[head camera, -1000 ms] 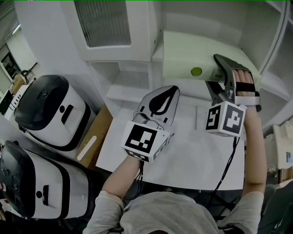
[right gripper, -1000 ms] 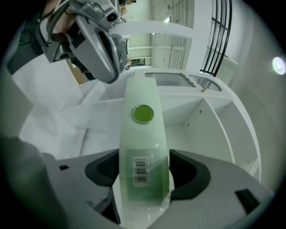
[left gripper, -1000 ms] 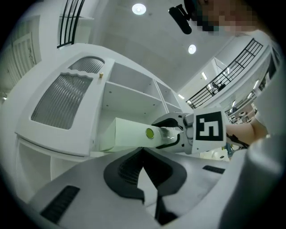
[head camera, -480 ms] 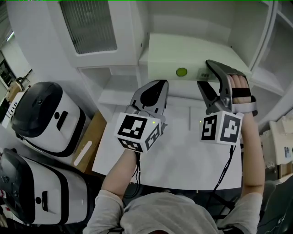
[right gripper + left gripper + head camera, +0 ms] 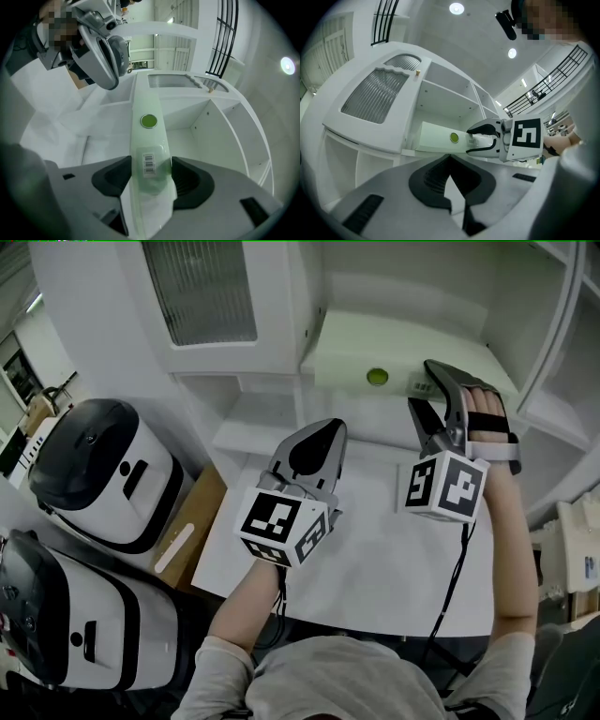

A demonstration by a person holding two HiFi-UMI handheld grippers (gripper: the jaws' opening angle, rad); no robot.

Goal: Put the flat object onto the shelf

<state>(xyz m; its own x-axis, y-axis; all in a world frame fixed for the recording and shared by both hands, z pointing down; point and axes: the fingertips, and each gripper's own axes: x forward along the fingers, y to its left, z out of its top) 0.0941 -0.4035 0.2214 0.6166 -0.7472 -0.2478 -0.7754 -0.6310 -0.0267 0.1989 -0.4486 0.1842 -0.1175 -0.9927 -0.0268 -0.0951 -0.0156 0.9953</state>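
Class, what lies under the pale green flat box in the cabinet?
A white shelf board shows just below the front edge of the pale green box. Whether it rests there cannot be told; the box covers everything beneath.

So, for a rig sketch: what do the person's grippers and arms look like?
Left gripper and right gripper: grey jaws, ribbed black pads, each with a white cube of black square markers and a black cable. Straps cross the right hand; short grey sleeves. The right jaws have just been closing, flat object between them.
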